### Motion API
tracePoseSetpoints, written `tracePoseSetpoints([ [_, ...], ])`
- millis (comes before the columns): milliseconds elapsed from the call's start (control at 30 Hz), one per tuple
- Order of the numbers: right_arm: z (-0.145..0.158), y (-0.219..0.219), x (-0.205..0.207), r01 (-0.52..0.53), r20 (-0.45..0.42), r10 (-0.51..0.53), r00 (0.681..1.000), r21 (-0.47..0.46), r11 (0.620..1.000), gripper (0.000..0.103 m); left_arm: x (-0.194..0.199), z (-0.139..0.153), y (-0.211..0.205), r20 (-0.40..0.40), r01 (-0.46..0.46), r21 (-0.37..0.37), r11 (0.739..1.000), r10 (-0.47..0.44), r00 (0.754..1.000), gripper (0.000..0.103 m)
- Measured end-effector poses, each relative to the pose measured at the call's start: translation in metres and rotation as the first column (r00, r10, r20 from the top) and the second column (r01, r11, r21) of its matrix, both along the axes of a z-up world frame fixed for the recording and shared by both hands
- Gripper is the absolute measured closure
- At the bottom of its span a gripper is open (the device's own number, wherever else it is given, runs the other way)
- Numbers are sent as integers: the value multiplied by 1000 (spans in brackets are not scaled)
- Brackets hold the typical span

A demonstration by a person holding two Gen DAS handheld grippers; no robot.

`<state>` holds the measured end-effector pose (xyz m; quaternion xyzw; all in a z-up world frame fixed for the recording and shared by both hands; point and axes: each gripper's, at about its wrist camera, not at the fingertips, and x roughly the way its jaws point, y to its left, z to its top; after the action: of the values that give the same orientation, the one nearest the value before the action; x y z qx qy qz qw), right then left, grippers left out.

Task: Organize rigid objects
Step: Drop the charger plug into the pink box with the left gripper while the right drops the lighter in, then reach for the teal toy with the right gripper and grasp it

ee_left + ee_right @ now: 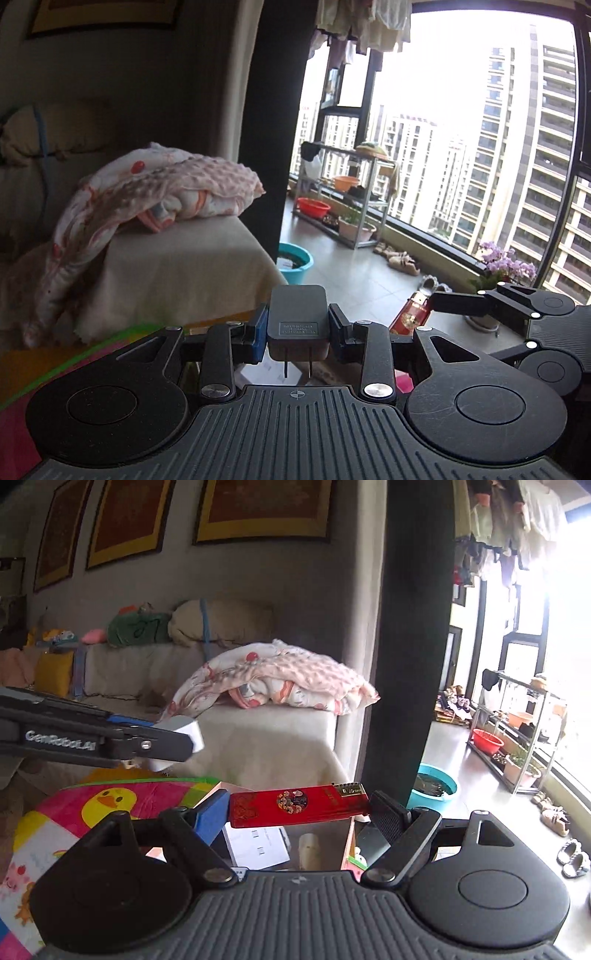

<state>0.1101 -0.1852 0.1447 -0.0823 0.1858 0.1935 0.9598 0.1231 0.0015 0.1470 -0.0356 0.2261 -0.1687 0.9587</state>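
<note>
Left wrist cam, left gripper [297,328] clamping grey charger [297,322], right gripper [299,810] pinching red lighter [299,805] lengthwise

- My left gripper [297,328] is matte black: a ribbed dark grey plate at the base, flanked by two rounded housings, each with a flat round cap.
- Black link bars run forward from silver round-headed pivot screws to the fingers, whose pads [260,328] are blue.
- A small crosshair mark sits in the middle of the ribbed plate's front edge.
- My right gripper [299,810] has the same build: ribbed grey plate, two round black housings, triangular cut-outs in the arms.
- Its left pad [212,816] is bright blue; the right one shows a black, finely textured face.
- Seen side-on from the right wrist, my left gripper carries white "GenRobot.AI" lettering and a small silver screw.
</note>
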Motion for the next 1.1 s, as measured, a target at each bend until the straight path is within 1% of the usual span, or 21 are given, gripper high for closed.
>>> tracePoseSetpoints([
  [100,-18,9,17,-8,-53,8,999,-4,1000,20,14,-13,0,-28,5,-23,1000,-6,1000,66],
  [200,-35,15,30,8,-92,-10,996,-20,1000,20,28,-24,2,-62,16,-67,998,-20,998,66],
  [267,-43,17,37,8,-118,-11,993,-20,1000,19,39,-33,0,-101,4,-62,998,-11,995,65],
  [333,-51,17,40,18,-127,-20,992,-19,1000,8,42,-40,2,-97,-13,-70,997,6,995,65],
  [400,-54,15,36,50,-102,-52,993,-20,999,6,35,-44,9,-74,-21,-88,996,14,997,65],
  [500,-56,4,20,65,-81,-65,995,-4,998,6,13,-46,21,-33,-55,-84,995,52,998,65],
  [567,-59,-3,3,54,-75,-54,996,0,999,6,-13,-47,29,-7,-72,-76,995,71,997,65],
  [667,-69,-12,-26,26,-79,-27,997,-23,999,5,-52,-59,37,-7,-73,-49,996,72,997,65],
  [733,-80,-17,-45,0,-108,-4,994,-35,999,5,-77,-72,39,-39,-72,-40,997,70,997,65],
  [767,-86,-18,-52,-7,-131,2,991,-37,999,5,-89,-80,40,-67,-69,-38,997,66,996,65],
  [833,-101,-20,-66,-33,-198,24,980,-42,999,5,-107,-95,40,-113,-73,-39,997,68,991,65],
  [900,-115,-19,-76,-40,-251,30,968,-35,999,5,-124,-111,39,-152,-99,-29,995,94,984,65],
  [1000,-131,-17,-89,-19,-315,15,949,-13,1000,5,-141,-124,35,-182,-107,-22,994,101,978,65],
  [1100,-139,-14,-96,-26,-364,29,931,13,1000,5,-151,-132,30,-201,-76,-36,996,67,977,65],
])
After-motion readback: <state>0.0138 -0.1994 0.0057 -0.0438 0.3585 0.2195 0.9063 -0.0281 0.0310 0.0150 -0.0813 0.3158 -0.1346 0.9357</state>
